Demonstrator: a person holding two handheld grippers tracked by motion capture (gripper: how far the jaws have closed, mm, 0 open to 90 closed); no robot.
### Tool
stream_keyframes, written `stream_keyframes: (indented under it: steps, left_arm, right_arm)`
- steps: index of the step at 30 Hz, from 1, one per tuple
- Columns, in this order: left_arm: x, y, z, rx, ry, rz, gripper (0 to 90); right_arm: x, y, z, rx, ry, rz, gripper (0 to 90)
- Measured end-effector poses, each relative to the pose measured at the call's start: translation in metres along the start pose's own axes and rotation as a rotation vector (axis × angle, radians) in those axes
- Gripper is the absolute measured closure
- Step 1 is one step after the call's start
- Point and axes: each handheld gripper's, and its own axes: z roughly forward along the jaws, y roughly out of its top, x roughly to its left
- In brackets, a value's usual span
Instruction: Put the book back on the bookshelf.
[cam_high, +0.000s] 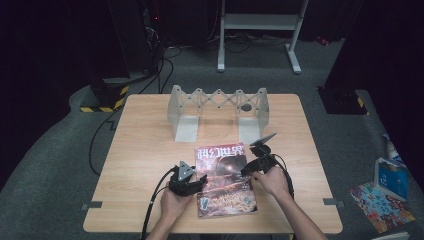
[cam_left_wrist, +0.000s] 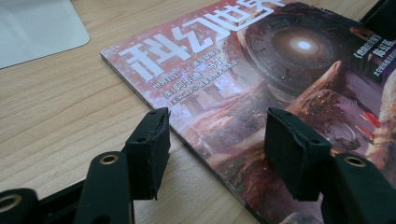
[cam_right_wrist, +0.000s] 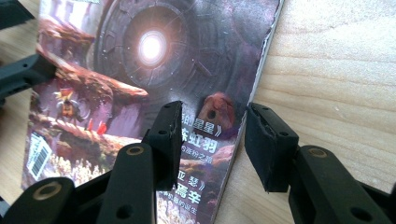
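High view: a magazine (cam_high: 224, 181) lies flat on the table (cam_high: 145, 150), near the front edge and a little right of the middle, its title end toward the far edge. The left gripper (cam_high: 192, 184) sits at the magazine's left edge, the right gripper (cam_high: 248, 171) at its right edge, each with a hand behind it. Beyond, toward the far edge, stands a grey folding rack (cam_high: 218, 107), well apart from the magazine.

Left gripper view: the left gripper (cam_left_wrist: 215, 140) has its jaws partly open and straddling the spine edge of the magazine (cam_left_wrist: 261, 79). One pad hangs over bare wood, the other over the cover. Neither pad presses on anything, so nothing is held. A pale foot of the rack (cam_left_wrist: 32, 28) lies at the upper left.

Right gripper view: the right gripper (cam_right_wrist: 212, 140) is likewise partly open astride the loose-page edge of the magazine (cam_right_wrist: 140, 70), one pad over the cover, one over the table, with nothing gripped.

Handling, as I judge it: the magazine looks thin, light and floppy, with a glossy cover that may slide between pads. It lies flush on the wood, so an edge must first be lifted. The spine is the stiffer place to grip; the page edge would fan or bend.
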Motion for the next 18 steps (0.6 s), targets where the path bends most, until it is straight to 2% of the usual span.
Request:
stream_keyframes:
  steps: [6, 10, 12, 13, 16, 18]
  left_arm:
    - [0.0, 0.0, 0.001, -0.004, -0.007, 0.007, 41.7]
    - [-0.001, 0.001, 0.001, -0.006, -0.008, 0.011, 42.0]
    - [-0.001, 0.001, 0.001, -0.006, -0.006, 0.017, 42.0]
    - [-0.001, 0.001, 0.001, -0.007, -0.006, 0.015, 42.0]
    - [-0.001, 0.001, 0.001, -0.006, -0.005, 0.017, 42.1]
    - [-0.001, 0.001, 0.001, -0.007, -0.005, 0.017, 42.1]
  right_arm:
    - [-0.006, -0.004, -0.006, -0.041, 0.07, 0.031, 57.4]
    - [-0.007, -0.007, -0.011, -0.067, 0.097, 0.02, 59.3]
    - [-0.007, -0.01, -0.013, -0.097, 0.191, 0.012, 60.4]
    - [-0.002, -0.01, -0.012, -0.098, 0.19, 0.0, 60.4]
    - [0.014, -0.01, -0.006, -0.082, 0.117, -0.082, 59.3]
    - [0.017, -0.01, -0.005, -0.08, 0.11, -0.095, 59.3]
